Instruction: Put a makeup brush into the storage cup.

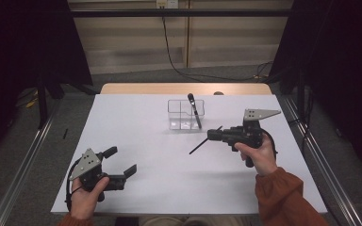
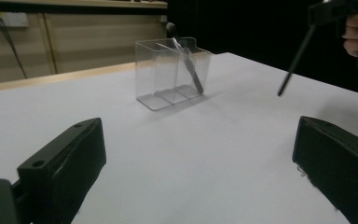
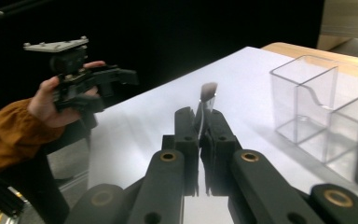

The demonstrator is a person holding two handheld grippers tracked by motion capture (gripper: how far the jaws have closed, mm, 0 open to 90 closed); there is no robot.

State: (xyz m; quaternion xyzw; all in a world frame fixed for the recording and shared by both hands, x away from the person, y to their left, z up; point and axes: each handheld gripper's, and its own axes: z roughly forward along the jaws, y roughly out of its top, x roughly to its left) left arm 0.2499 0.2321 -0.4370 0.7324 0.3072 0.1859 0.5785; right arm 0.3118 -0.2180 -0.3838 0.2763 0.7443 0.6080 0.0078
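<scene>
— Why was the right gripper (image 1: pixel 210 135) clamped tight on the thin black makeup brush (image 1: pixel 204 141)?

— To carry it above the white table (image 1: pixel 136 117), near the clear plastic organiser (image 1: pixel 178 114); the left gripper (image 1: pixel 121 161) gaped wide, holding nothing.

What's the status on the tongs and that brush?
Right tongs shut on makeup brush, above table. Left tongs open, empty. Clear organizer ahead holds another brush. Path clear.
</scene>
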